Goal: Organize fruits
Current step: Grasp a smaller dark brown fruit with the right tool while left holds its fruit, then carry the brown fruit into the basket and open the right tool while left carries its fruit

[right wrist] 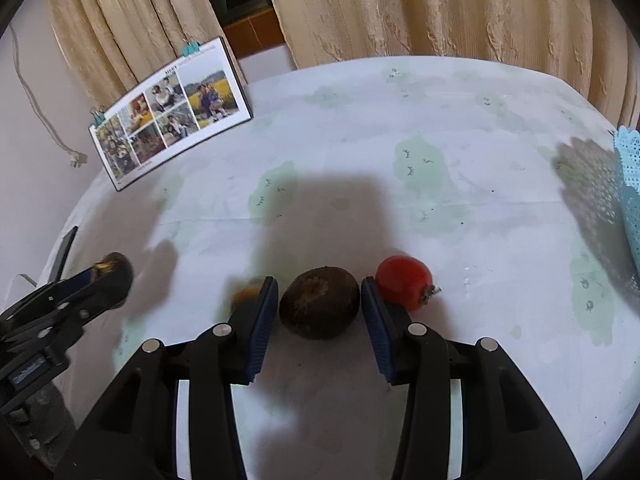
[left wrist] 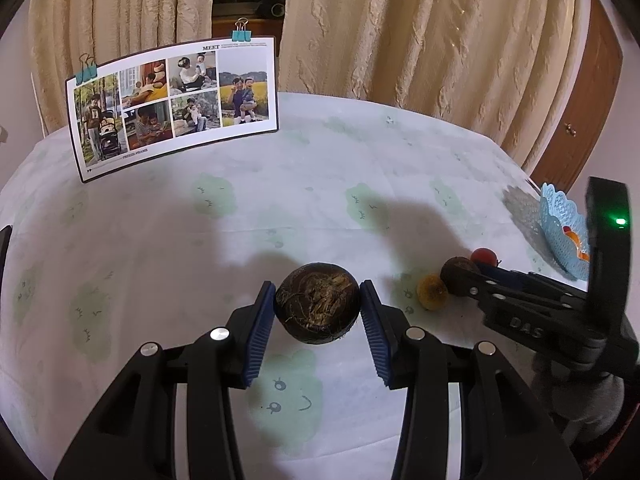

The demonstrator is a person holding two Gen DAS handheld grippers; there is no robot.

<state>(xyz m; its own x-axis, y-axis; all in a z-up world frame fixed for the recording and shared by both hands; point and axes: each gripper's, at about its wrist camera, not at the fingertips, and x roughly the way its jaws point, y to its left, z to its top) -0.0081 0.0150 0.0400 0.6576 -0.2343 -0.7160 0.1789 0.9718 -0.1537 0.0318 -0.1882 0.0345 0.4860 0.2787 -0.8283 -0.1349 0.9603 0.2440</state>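
Note:
My left gripper point(left wrist: 317, 306) is shut on a dark brown round fruit point(left wrist: 316, 302) and holds it above the table; it also shows in the right wrist view point(right wrist: 114, 270). My right gripper point(right wrist: 319, 306) has its blue pads against both sides of a second dark brown fruit point(right wrist: 319, 302) that rests on the table. A red fruit point(right wrist: 405, 281) lies just right of it and a yellow fruit point(right wrist: 248, 294) just left, partly hidden by the left finger. A light blue lace basket point(left wrist: 562, 232) stands at the right edge with an orange fruit inside.
The table has a white cloth point(left wrist: 280, 184) with pale green cartoon prints. A photo collage board point(left wrist: 172, 104) with clips stands at the back left. Beige curtains point(left wrist: 420, 24) hang behind. A wooden door point(left wrist: 580, 112) is at the far right.

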